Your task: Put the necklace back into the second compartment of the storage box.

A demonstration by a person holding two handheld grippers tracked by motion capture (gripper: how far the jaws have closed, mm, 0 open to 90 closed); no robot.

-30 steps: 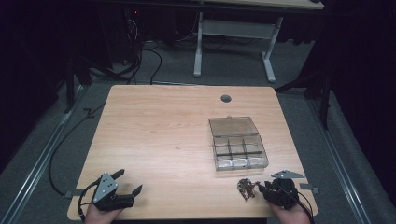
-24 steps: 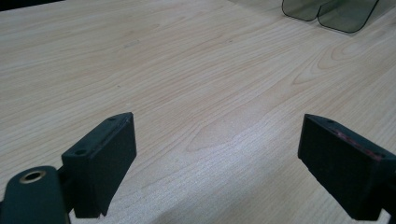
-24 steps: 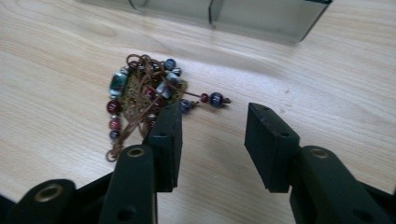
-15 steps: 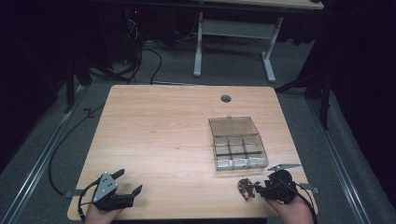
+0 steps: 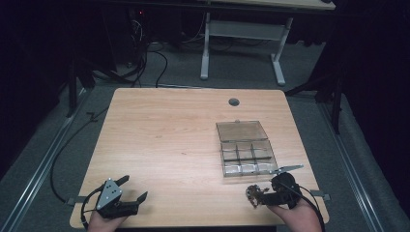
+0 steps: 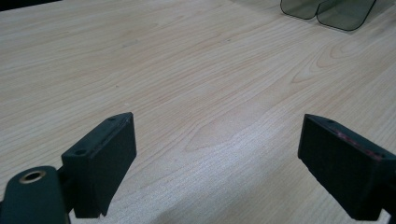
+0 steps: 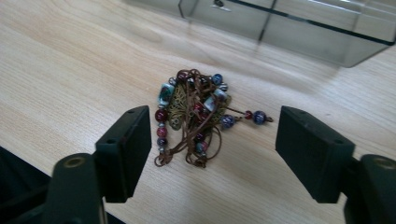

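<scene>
My right tongs (image 7: 215, 154) have just been opening, jaws wide, beaded necklace (image 7: 196, 114) lying free between them near the table (image 5: 164, 140) edge, lower right. Left tongs (image 6: 219, 168) released over bare wood.

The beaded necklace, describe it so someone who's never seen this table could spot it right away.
Start at the wooden table and find the clear box on its right side. Just in front, near the edge, lies the necklace, a bunched brown cord strung with red, blue and turquoise beads, the only colourful thing there.
</scene>
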